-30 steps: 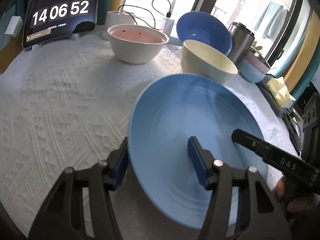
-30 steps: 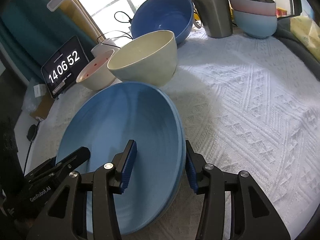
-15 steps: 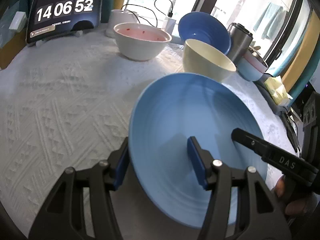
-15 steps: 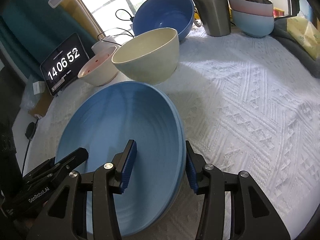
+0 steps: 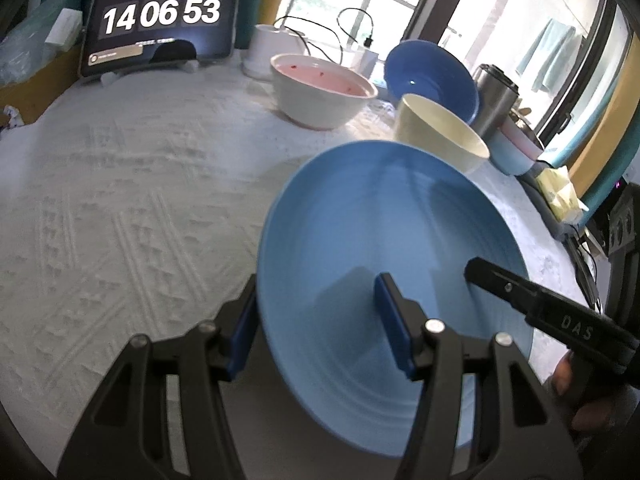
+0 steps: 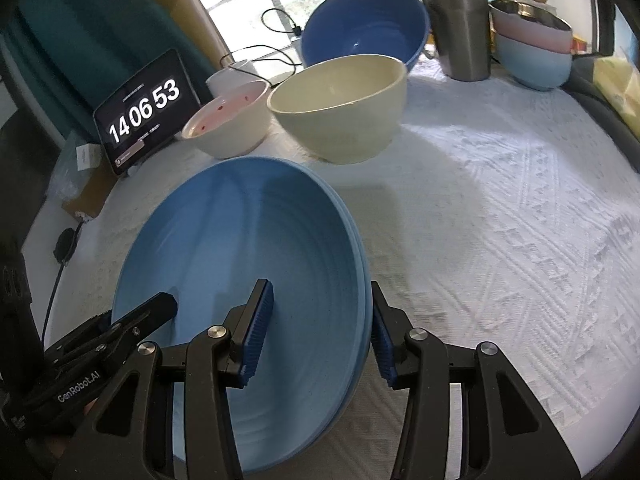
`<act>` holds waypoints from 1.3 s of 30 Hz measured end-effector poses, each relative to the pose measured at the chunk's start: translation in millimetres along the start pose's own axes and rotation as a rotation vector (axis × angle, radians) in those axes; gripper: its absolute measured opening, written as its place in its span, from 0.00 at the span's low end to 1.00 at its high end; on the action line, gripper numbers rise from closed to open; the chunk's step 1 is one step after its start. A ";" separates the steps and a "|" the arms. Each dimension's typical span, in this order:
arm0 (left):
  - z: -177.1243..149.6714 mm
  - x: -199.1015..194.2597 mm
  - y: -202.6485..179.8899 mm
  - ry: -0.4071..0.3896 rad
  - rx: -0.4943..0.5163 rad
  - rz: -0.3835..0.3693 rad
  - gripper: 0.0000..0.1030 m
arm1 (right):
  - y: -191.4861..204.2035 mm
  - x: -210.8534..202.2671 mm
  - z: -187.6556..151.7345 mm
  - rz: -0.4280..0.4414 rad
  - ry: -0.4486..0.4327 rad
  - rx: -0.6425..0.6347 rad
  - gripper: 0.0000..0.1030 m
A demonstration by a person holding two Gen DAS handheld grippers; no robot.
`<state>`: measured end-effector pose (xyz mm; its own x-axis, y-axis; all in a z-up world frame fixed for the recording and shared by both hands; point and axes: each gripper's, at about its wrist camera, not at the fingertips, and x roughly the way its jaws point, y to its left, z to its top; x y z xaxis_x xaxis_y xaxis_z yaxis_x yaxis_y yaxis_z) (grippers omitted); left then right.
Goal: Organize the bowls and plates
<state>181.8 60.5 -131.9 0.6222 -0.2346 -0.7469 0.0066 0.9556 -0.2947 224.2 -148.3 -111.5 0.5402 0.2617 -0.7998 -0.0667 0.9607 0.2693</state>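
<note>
- Left wrist view: the white tablecloth (image 5: 120,200) is seen spread over the whole table, and the plate has to be kept above it or set down flat on it.
- The big blue plate (image 5: 380,232) is seen tilted near the front of the table, with its near edge raised and a shadow under it. It is gripped on two sides at once.
- The left gripper (image 5: 320,320) is part way closed over the plate's left rim, with one blue pad under the rim and one pad inside the dish.
- The right gripper (image 6: 320,324) is part way closed over the right rim the same way. In the right wrist view a second rim can be made out under the first, so two plates may be stacked; it cannot be told for sure.
- Both grips should be kept firm and both hands moved together, so the plate is not twisted or dropped.
- The plate should be kept level, as a tilted plate can slip from the pads.
- The cream bowl (image 6: 340,108) stands just behind the plate and should not be bumped.
- The pink-inside bowl (image 5: 324,92) and the dark blue bowl (image 5: 432,76) are farther back and can be left alone for now.
</note>
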 end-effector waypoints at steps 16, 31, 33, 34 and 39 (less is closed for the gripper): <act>11.5 -12.9 62.4 -0.039 -0.082 0.060 0.56 | 53.5 36.1 22.2 0.105 0.058 -0.143 0.48; 28.8 -12.1 100.6 -0.060 -0.103 0.109 0.55 | 99.0 67.7 34.6 0.115 0.085 -0.175 0.49; 30.6 -11.0 101.6 -0.063 -0.104 0.112 0.55 | 102.6 70.5 36.6 0.108 0.085 -0.178 0.49; 31.8 -10.4 102.4 -0.063 -0.104 0.113 0.55 | 104.1 71.5 37.4 0.105 0.085 -0.181 0.49; 35.8 -9.7 105.9 -0.050 -0.115 0.116 0.56 | 109.2 74.9 40.0 0.096 0.083 -0.194 0.50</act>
<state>204.5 170.3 -134.5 0.6520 -0.1116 -0.7500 -0.1560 0.9482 -0.2767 290.9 -27.5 -120.5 0.4532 0.3514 -0.8192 -0.2785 0.9288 0.2443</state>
